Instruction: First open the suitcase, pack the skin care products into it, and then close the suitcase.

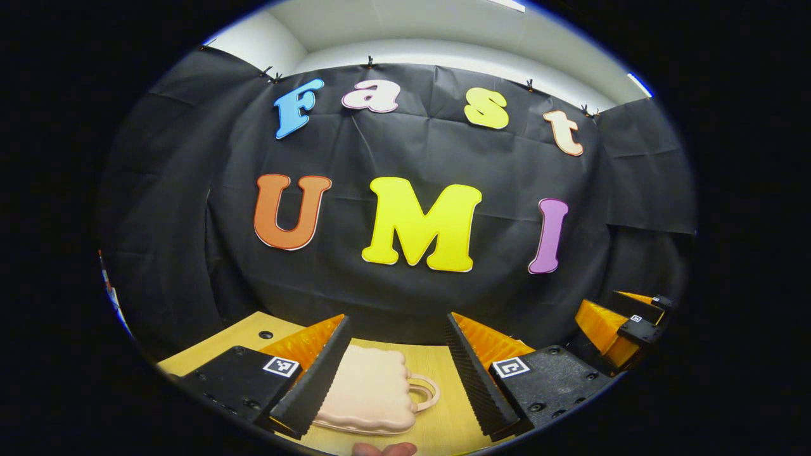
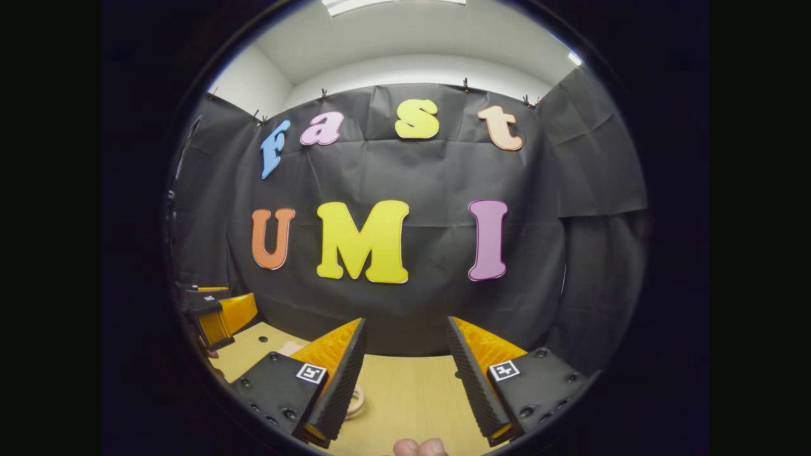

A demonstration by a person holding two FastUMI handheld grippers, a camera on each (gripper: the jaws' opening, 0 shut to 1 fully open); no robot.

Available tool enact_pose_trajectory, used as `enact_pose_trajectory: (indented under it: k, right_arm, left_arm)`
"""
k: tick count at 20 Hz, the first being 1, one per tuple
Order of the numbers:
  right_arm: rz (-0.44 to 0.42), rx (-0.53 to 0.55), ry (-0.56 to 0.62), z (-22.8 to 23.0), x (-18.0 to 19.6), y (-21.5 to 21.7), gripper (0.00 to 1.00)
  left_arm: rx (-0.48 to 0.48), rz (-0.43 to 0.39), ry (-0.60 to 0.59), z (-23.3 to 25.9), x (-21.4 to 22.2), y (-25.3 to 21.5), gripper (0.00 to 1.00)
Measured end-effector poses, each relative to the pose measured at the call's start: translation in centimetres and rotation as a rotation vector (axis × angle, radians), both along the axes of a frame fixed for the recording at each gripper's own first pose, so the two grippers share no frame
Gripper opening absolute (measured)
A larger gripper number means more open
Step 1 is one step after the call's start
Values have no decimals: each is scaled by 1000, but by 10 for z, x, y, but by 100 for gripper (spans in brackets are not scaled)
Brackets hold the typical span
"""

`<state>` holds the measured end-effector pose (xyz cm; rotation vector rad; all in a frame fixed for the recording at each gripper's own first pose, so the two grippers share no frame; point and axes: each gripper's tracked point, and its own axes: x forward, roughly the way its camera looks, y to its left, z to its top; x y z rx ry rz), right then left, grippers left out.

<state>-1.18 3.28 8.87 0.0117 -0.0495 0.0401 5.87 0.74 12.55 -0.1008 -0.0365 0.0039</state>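
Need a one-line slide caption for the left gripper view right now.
Open left gripper poised above a closed pale pink suitcase lying on the wooden table, right gripper alongside.

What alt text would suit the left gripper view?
A closed, pale pink suitcase with a loop handle lies on a wooden table, framed by the open jaws of the left gripper, apart from both. The right gripper shows at the right edge against the black cloth wall.
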Motion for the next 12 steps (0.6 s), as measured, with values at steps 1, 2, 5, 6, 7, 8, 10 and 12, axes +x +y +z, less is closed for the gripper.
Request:
enact_pose_trajectory:
  k: [1,2,5,6,7,8,10,12]
  right_arm:
    - [4,5,6,-3,0,5,72]
    - [6,8,13,-5,2,9,75]
    - [11,4,10,-4,4,19,75]
    - [11,0,7,-4,4,21,75]
    - [13,-4,5,-3,4,24,75]
    - [13,-6,3,-3,4,26,75]
    - [12,-6,0,-3,4,29,75]
    - [14,-7,3,-6,3,30,72]
  left_arm:
    - [9,5,-6,1,-2,5,94]
    - [13,10,-8,2,-3,9,94]
    - [10,19,-16,2,-6,17,95]
    - [11,22,-15,2,-6,18,95]
    - [13,24,-16,1,-7,20,95]
    - [12,23,-16,1,-8,21,95]
    - [9,23,-16,0,-7,20,95]
    - [5,19,-8,-4,-8,20,95]
